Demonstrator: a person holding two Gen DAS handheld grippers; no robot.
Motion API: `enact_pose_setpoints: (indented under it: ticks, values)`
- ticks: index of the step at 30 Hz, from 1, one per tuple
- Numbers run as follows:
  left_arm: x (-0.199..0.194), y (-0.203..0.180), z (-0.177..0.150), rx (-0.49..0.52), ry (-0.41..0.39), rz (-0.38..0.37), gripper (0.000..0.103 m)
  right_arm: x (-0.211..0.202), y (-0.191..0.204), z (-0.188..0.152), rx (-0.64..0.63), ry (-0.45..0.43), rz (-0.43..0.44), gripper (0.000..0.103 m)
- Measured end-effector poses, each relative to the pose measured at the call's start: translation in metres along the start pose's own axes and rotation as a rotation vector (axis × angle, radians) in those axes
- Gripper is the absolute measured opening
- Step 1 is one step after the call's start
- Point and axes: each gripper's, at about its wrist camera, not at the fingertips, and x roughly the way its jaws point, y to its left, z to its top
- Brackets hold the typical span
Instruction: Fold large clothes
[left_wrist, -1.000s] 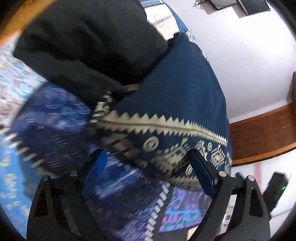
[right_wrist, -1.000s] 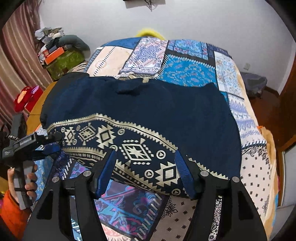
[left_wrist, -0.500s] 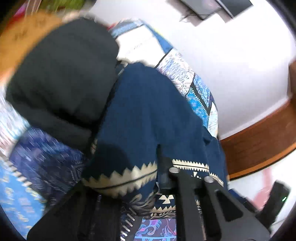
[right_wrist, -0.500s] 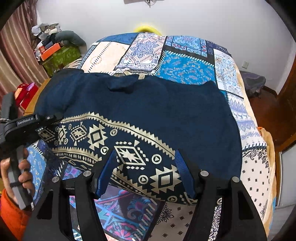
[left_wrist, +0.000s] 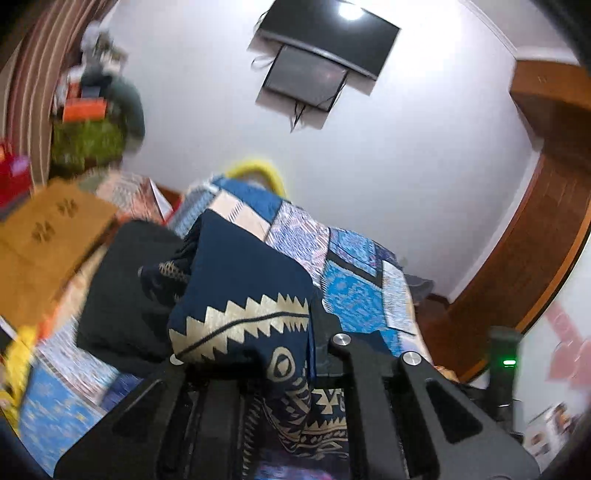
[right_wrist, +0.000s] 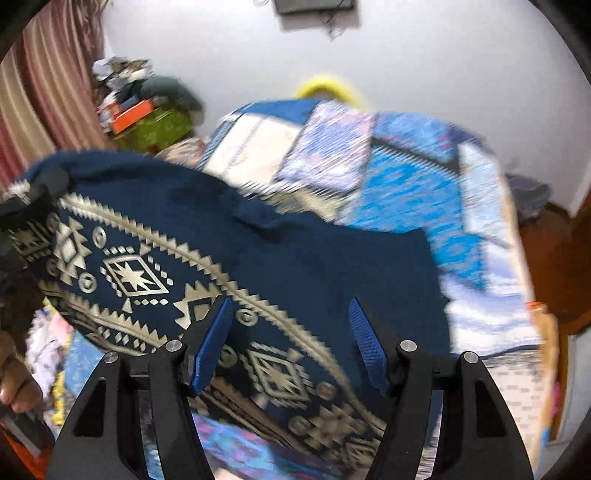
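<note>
The bed carries a patchwork cover of blue, cream and lilac squares, and it fills most of both views. On it lies the large navy garment, soft cloth with printed cream zigzag bands and diamond figures; its left corner now hangs lifted in the air, while a second ago it lay flat on the cover. The left gripper was wide open then; now its jaws are closed tight on this corner, and the cloth drapes over them. The right gripper hovers over the printed hem, its ribbed blue jaws half apart as before, holding nothing.
</note>
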Motion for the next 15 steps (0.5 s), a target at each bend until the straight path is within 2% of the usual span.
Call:
enact_pose_setpoints:
  ticks: [2, 5, 7, 11, 15]
  values:
    - [0.002, -0.001, -0.004, 0.038, 0.008, 0.019, 0.009, 0.034, 0.013, -0.007, -0.004, 0.064, 0.06, 0.062]
    - [0.019, -0.001, -0.016, 0.074, 0.075, 0.039, 0.009, 0.074, 0.016, -0.018, 0.05, 0.151, 0.109, 0.062]
    - [0.028, -0.005, -0.028, 0.091, 0.098, 0.045, 0.009, 0.085, 0.011, -0.02, 0.071, 0.176, 0.121, 0.063]
    - [0.023, -0.029, -0.036, 0.156, 0.082, 0.025, 0.009, 0.066, -0.011, -0.018, 0.092, 0.176, 0.169, 0.062]
    - [0.034, -0.067, -0.041, 0.214, 0.103, -0.034, 0.009, 0.019, -0.054, -0.029, 0.15, 0.087, 0.095, 0.062]
